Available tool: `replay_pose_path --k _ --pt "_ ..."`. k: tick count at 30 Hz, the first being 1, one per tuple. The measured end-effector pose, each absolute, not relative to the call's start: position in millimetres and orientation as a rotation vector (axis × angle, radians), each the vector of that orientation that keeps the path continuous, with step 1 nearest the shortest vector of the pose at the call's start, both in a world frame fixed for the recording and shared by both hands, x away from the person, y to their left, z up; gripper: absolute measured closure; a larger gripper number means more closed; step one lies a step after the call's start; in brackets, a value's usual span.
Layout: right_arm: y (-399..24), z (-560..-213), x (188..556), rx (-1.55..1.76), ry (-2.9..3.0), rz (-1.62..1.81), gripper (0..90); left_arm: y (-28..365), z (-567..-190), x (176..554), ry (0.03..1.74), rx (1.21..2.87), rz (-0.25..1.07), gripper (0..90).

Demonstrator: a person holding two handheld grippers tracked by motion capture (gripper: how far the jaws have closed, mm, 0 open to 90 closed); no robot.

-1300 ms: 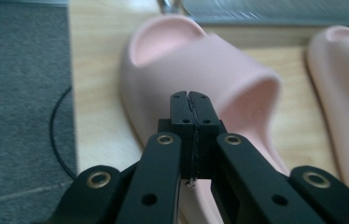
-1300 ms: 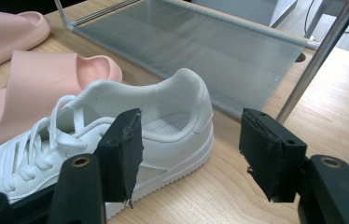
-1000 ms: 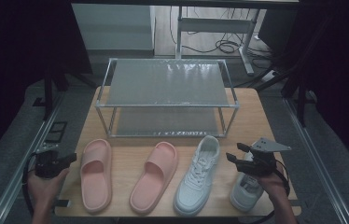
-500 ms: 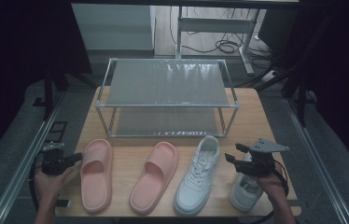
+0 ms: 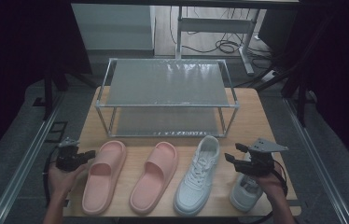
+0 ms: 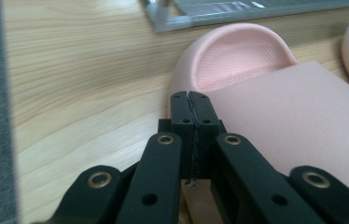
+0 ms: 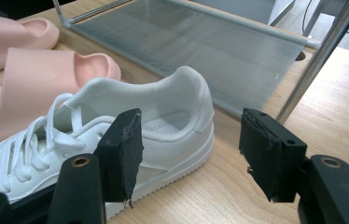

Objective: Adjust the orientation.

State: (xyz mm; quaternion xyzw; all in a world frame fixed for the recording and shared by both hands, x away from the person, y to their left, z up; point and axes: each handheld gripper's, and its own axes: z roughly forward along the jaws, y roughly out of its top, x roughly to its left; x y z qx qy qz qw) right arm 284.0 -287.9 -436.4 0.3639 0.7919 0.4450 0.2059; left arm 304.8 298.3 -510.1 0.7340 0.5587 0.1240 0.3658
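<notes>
Pink slipper (image 5: 103, 176) (flat, leftmost), tabletop

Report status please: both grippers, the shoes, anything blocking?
Left gripper shut, empty, beside the outer pink slipper. Right gripper open, facing the white sneaker. Rack behind the shoes; nothing in the way.

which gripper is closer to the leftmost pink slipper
Left. The left gripper sits right beside the leftmost pink slipper, jaws shut at its edge. The right gripper is across the table, past the white sneaker.
</notes>
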Motion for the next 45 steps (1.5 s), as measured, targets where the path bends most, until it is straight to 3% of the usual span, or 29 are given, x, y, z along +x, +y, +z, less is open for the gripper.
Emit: replay_pose_path --k 8,18,24,38,40,45 --pt "-288 -438 285 1.017 2.209 1.237 40.0 280 -505 313 1.394 1.913 0.312 90.0" --pt "-287 -436 289 1.023 2.212 1.265 40.0 284 -492 304 1.392 1.852 0.338 90.0" --pt "-284 -435 290 1.022 2.203 1.277 40.0 285 -469 266 1.31 1.794 0.386 88.6" --pt "-281 -431 287 0.963 2.226 1.289 40.0 278 -461 202 1.295 1.752 0.44 85.3" --pt "-282 -430 286 0.965 2.222 1.289 40.0 278 -462 197 1.3 1.754 0.436 81.8" --pt "-282 -428 284 0.964 2.215 1.288 40.1 274 -465 191 1.314 1.771 0.442 58.4"
